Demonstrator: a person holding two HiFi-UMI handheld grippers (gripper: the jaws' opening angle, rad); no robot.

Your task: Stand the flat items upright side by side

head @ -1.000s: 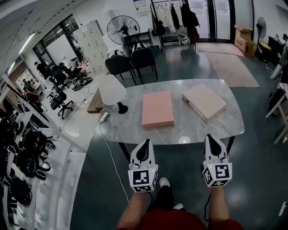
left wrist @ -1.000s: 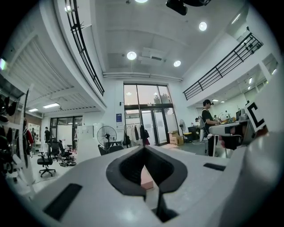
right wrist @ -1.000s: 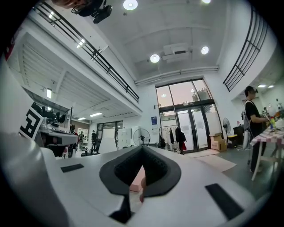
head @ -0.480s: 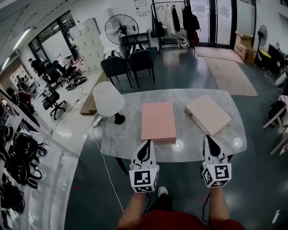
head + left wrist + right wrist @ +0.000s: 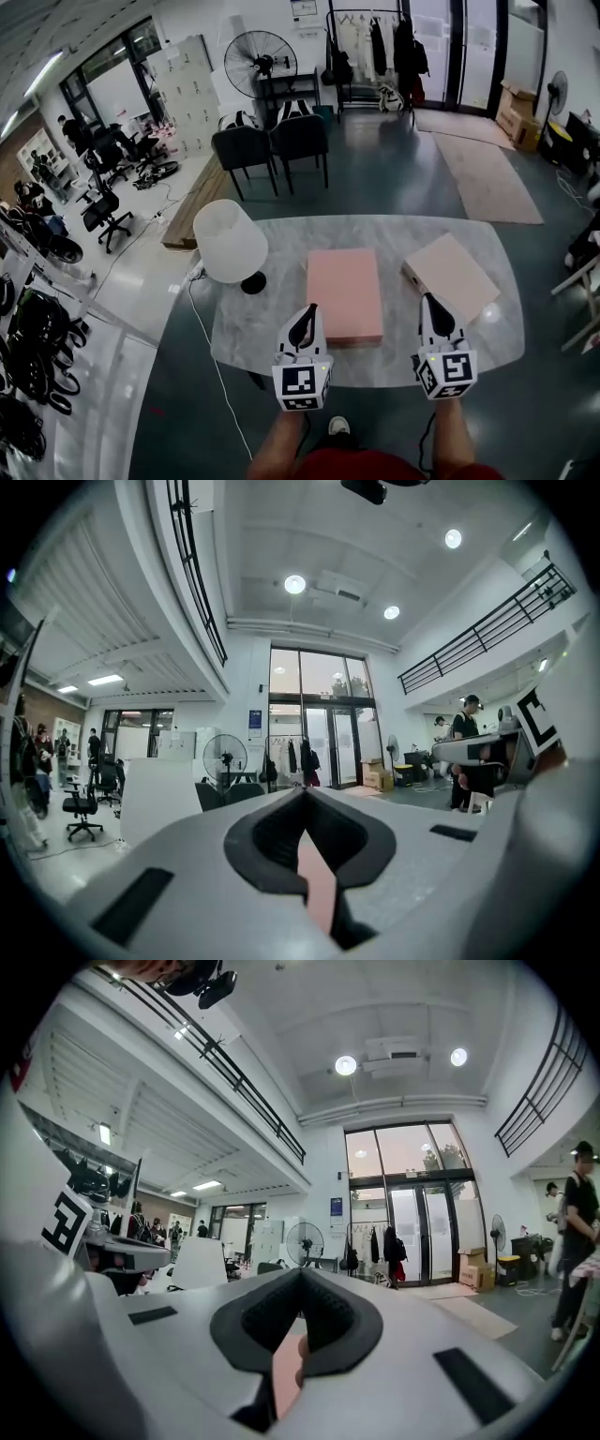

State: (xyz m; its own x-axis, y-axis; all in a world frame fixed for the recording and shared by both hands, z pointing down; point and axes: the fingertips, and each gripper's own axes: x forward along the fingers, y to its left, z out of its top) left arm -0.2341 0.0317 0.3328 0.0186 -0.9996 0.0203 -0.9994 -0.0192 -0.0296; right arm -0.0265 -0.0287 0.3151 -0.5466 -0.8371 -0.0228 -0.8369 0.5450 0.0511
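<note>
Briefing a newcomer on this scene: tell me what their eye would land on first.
Two flat things lie on the marble table: a pink item mid-table and a tan item to its right. A white lamp stands at the table's left end, and the left gripper and right gripper, both shut and empty, hover at the near edge.

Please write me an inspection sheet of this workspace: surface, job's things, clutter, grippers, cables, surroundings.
Surface: pale marble table.
Job's things: pink box and tan box, both lying flat, apart.
Clutter: white lamp at the table's left end.
Grippers: left gripper and right gripper at the near edge, fingers shut, holding nothing.
Cables: white cable runs from the left end to the floor.
Surroundings: two dark chairs, standing fan, clothes rack.
</note>
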